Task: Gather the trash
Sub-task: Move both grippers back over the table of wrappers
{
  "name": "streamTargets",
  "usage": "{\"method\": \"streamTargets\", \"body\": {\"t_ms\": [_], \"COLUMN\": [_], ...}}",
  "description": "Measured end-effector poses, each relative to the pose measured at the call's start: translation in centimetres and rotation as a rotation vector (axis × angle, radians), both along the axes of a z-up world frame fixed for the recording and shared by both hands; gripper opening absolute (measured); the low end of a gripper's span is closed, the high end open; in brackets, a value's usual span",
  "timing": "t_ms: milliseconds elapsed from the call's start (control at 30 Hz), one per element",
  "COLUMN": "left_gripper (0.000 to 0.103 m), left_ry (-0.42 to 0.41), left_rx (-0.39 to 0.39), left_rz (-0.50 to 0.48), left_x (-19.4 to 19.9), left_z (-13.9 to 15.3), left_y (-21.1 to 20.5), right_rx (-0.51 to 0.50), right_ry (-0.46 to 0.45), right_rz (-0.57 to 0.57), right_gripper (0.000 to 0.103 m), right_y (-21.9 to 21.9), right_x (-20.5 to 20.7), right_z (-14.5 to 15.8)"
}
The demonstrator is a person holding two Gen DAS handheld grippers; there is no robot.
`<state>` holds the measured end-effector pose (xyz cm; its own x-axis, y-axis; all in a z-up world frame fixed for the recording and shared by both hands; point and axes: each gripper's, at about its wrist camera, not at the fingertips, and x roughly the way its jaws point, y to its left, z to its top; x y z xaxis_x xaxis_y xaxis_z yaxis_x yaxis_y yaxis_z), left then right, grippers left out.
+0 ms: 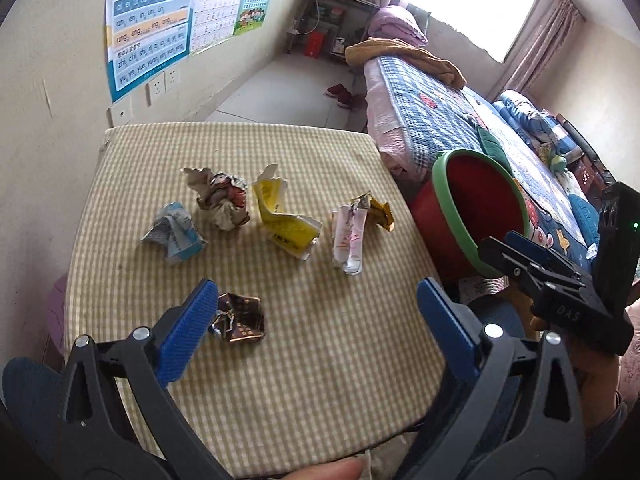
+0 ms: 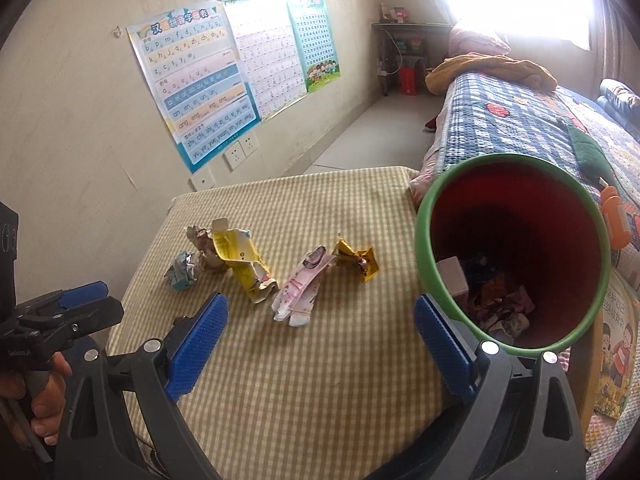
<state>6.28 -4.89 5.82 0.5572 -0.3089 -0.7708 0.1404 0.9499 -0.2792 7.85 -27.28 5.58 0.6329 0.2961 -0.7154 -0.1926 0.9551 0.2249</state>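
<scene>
Lying on table (image 1: 280, 380), 6 wrappers (image 1: 286, 216), 1 bin (image 1: 448, 204)

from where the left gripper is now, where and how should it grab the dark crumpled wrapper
Grip the dark crumpled wrapper across its wadded middle, coming straight down from above. It lies low on the checked cloth by the open left gripper's left finger, so shift left to straddle it. The other scraps lie well behind it.

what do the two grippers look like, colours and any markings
Both match. The left gripper and right gripper have black plastic frames with triangular cut-outs and silver rivets, and jaws faced with ribbed blue pads. Seen from the left camera, the right one carries pale lettering and a black box with a green light.
</scene>
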Motion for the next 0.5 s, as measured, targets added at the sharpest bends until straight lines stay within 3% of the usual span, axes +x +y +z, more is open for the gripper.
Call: {"method": "streamTargets", "body": {"t_ms": [500], "left_gripper": [0.097], "left_ry": [0.125], "left_rx": [0.004], "left_rz": [0.065], "left_x": [-0.7], "left_z": [-5.3], "left_y": [3.9], "right_rx": [-0.023], "right_ry": [0.078], "right_rz": [0.078], "right_gripper": [0.091], "right_y": [4.9], "right_x": [1.6], "right_z": [-3.1]}}
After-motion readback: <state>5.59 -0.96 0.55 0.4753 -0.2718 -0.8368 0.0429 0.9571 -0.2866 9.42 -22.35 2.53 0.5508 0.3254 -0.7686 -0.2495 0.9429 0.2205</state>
